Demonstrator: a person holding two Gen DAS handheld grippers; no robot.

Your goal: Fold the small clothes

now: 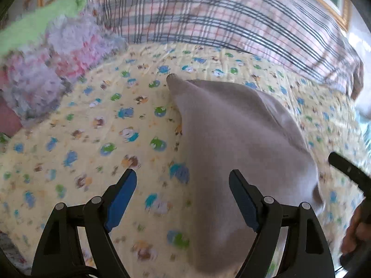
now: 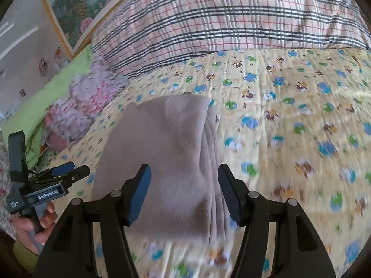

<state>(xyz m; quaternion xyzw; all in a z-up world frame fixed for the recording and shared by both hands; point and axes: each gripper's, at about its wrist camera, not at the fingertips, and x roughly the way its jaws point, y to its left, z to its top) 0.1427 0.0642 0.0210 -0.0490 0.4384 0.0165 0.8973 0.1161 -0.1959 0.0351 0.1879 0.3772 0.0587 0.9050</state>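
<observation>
A beige garment [image 1: 231,139] lies folded on the yellow cartoon-print sheet [image 1: 92,127]. My left gripper [image 1: 183,176] hovers open over its left edge, one blue pad over the sheet and the other over the cloth, and nothing is pinched. In the right wrist view the same beige garment [image 2: 167,143] fills the middle, its folded layers showing along the right side. My right gripper [image 2: 184,171] stands open above its near part, with cloth below the jaws but not pressed. At the far left of that view a hand holds the left gripper [image 2: 62,171].
A plaid quilt [image 2: 231,16] is heaped across the back of the bed. A fluffy pink and lilac garment [image 2: 88,102] lies at the left beside a green cloth [image 2: 46,99]. A framed picture [image 2: 76,4] hangs behind. Bare yellow sheet [image 2: 301,127] stretches to the right.
</observation>
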